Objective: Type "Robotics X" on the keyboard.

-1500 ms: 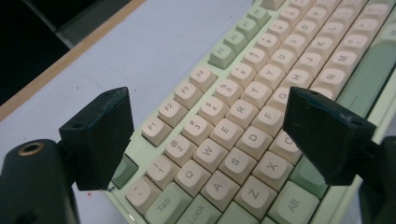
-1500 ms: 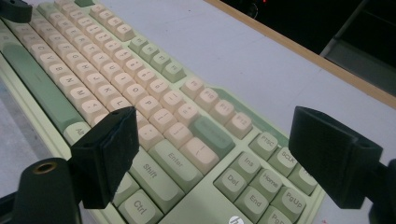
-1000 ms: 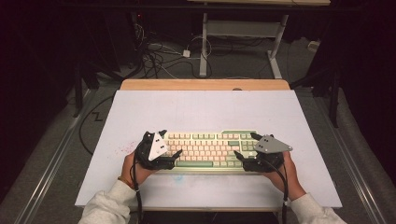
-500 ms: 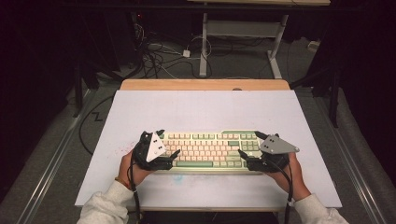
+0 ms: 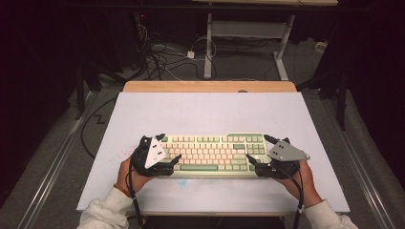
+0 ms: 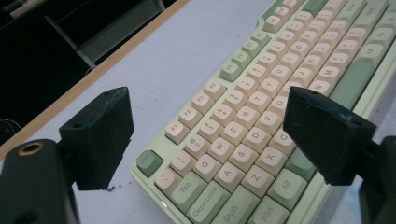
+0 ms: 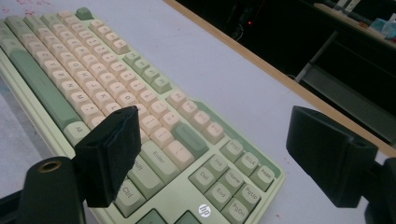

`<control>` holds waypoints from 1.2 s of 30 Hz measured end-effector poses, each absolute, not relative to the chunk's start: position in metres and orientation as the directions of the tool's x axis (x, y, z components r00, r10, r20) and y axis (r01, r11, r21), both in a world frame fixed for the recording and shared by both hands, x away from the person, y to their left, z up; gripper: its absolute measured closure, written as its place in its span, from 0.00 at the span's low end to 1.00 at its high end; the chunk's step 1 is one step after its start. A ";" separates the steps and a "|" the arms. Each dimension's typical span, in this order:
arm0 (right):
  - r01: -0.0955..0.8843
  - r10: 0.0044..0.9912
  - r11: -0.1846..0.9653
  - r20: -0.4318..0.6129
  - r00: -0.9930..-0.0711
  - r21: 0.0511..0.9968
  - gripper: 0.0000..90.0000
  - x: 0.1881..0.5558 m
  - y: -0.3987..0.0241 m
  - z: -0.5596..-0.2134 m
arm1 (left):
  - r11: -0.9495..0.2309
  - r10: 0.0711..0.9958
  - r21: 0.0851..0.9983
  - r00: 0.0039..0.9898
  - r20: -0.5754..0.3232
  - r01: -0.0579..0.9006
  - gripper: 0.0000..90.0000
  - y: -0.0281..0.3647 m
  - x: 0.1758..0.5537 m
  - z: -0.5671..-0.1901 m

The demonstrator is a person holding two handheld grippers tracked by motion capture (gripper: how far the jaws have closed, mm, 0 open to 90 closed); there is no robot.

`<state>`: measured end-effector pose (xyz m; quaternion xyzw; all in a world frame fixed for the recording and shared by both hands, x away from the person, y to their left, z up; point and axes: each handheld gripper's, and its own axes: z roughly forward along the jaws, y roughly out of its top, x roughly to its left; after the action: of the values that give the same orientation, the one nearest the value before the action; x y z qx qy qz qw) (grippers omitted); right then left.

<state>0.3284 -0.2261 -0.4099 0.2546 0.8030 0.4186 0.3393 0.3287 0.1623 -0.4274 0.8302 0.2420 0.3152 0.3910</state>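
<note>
A pale green keyboard [image 5: 212,151] with cream and green keys lies flat on the white tabletop [image 5: 210,112], near its front edge. My left gripper [image 5: 168,147] stands open at the keyboard's left end, one jaw beyond the back edge and one by the front edge. In the left gripper view the keyboard [image 6: 261,93] runs between the wide-apart jaws of the left gripper [image 6: 212,130]. My right gripper [image 5: 258,147] mirrors it, open at the right end. There the keyboard [image 7: 93,79] and its number block lie between the jaws of the right gripper [image 7: 219,154]. Whether any jaw touches the keyboard, I cannot tell.
A wooden strip [image 5: 210,86] borders the table's far edge. Beyond it, a white desk frame [image 5: 248,33] and tangled cables [image 5: 162,57] sit on the dark floor. A cable [image 5: 90,138] hangs off the left side. Faint red specks [image 5: 125,153] mark the surface left of the keyboard.
Both grippers have slid slightly outward, the left one leftward and the right one rightward, staying open. The keyboard has not moved.
</note>
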 end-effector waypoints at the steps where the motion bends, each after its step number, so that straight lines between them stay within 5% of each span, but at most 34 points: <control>1: 0.125 0.692 0.521 -0.332 -0.641 0.844 0.20 0.328 -0.226 -0.410 | -0.578 0.649 0.801 0.684 0.335 0.156 0.17 0.162 0.328 -0.428; 36: 0.122 0.714 0.524 -0.357 -0.602 0.843 0.20 0.312 -0.253 -0.408 | -0.558 0.659 0.817 0.677 0.328 0.147 0.17 0.190 0.309 -0.432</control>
<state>0.3116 -0.2530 -0.4085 0.2630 0.7951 0.4110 0.3603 0.3092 0.1900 -0.4320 0.8230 0.2448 0.3188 0.4014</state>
